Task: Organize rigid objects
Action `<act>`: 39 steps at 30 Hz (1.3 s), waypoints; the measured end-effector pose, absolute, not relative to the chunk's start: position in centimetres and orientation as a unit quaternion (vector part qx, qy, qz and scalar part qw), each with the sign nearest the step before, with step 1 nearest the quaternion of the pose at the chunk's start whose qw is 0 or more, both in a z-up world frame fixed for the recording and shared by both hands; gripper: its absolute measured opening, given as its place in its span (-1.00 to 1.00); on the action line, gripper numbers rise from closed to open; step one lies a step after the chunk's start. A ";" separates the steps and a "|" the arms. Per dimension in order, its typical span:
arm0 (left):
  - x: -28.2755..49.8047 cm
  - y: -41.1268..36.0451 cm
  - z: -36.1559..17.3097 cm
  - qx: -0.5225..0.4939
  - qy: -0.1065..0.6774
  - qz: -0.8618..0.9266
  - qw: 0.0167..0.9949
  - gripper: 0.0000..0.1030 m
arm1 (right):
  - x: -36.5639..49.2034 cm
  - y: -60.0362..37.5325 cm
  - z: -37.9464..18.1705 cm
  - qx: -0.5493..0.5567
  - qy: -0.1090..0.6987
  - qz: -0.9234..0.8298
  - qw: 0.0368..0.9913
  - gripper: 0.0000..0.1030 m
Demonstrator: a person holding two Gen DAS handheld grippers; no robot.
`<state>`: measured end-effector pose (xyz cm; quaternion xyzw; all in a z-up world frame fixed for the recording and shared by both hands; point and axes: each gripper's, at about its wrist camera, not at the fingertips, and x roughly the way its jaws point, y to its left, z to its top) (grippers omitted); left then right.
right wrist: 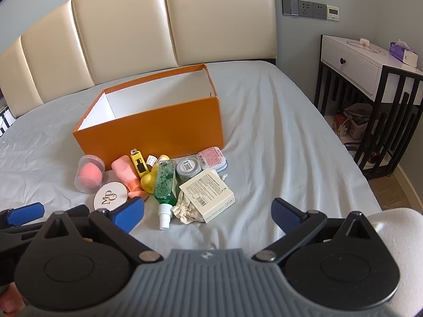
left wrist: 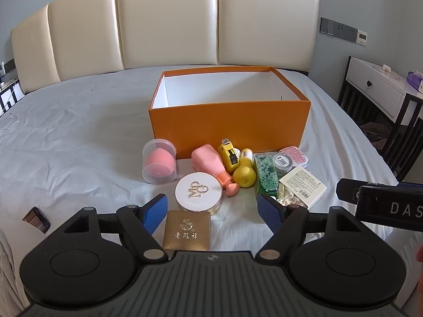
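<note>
An open orange box (left wrist: 227, 129) (right wrist: 158, 129) stands on the bed, its visible inside bare. In front of it lies a cluster: a clear case with a pink sponge (left wrist: 158, 161) (right wrist: 88, 174), a pink bottle (left wrist: 214, 167), a yellow tape measure (left wrist: 229, 155), a yellow bottle (left wrist: 244, 173), a green spray bottle (left wrist: 266, 175) (right wrist: 166, 185), a round white compact (left wrist: 198, 192) (right wrist: 110, 194), a gold box (left wrist: 187, 230) and a white carton (right wrist: 207, 196). My left gripper (left wrist: 212, 212) is open over the gold box. My right gripper (right wrist: 208, 215) is open, near the carton.
A grey sheet (right wrist: 277, 137) covers the bed, with a cream headboard (left wrist: 169, 21) behind. A white nightstand (right wrist: 370, 66) stands at the right. A small dark palette (left wrist: 36, 219) lies at the left. A round grey tin (right wrist: 187, 170) and a pink-labelled tin (right wrist: 211, 158) lie by the box.
</note>
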<state>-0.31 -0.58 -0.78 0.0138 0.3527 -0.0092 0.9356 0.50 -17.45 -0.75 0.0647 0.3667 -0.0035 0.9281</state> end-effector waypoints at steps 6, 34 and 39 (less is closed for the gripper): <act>-0.3 -0.7 -0.8 0.014 0.356 -0.009 0.934 0.76 | 0.3 -17.5 -0.8 0.065 0.368 -0.004 0.928 0.95; -0.6 -0.6 -0.7 0.009 0.361 -0.008 0.932 0.76 | 0.0 -17.1 -0.8 0.062 0.372 0.001 0.926 0.95; -0.5 -0.5 -0.7 0.006 0.365 -0.007 0.931 0.76 | 0.0 -17.0 -0.8 0.060 0.374 0.004 0.926 0.95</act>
